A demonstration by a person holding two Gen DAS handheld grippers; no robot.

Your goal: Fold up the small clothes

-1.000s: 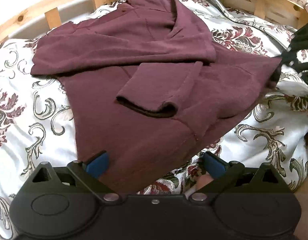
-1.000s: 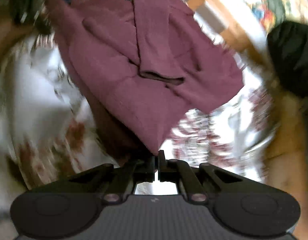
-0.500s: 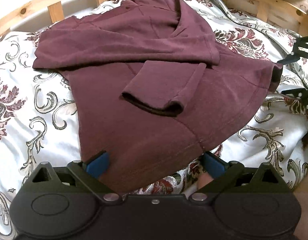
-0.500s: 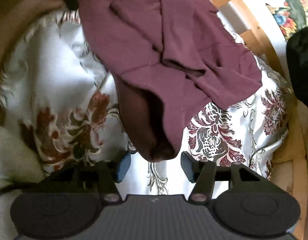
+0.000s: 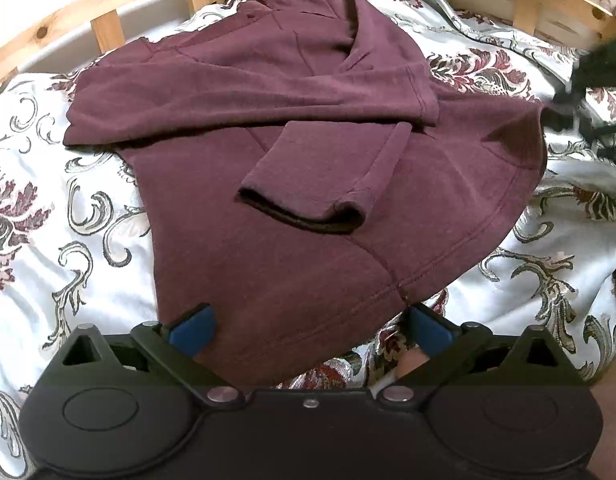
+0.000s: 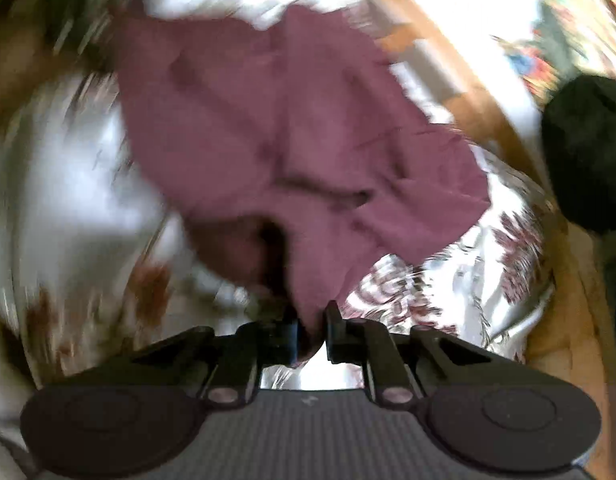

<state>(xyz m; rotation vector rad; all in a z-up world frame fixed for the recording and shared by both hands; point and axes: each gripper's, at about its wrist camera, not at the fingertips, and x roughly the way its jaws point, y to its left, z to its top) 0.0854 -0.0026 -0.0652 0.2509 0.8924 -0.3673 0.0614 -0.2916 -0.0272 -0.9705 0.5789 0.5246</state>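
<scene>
Bedroom: wood bed frame (image 5: 107, 28) w/ floral bedding (image 5: 47, 200).

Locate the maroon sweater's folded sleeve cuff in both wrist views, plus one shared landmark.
Left wrist: the sleeve cuff lies centre frame, on top of the maroon sweater, above the open left claw.
Right wrist: blurred; the cuff is the dark-edged fold just right of centre, above the right claw, which pinches the sweater's corner.
Shared landmark: the wooden bed rail.

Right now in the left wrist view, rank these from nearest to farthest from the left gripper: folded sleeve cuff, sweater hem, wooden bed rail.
1. Sweater hem, lying between the open left gripper fingers.
2. Folded sleeve cuff, mid-garment.
3. Wooden bed rail, beyond the sweater.
</scene>
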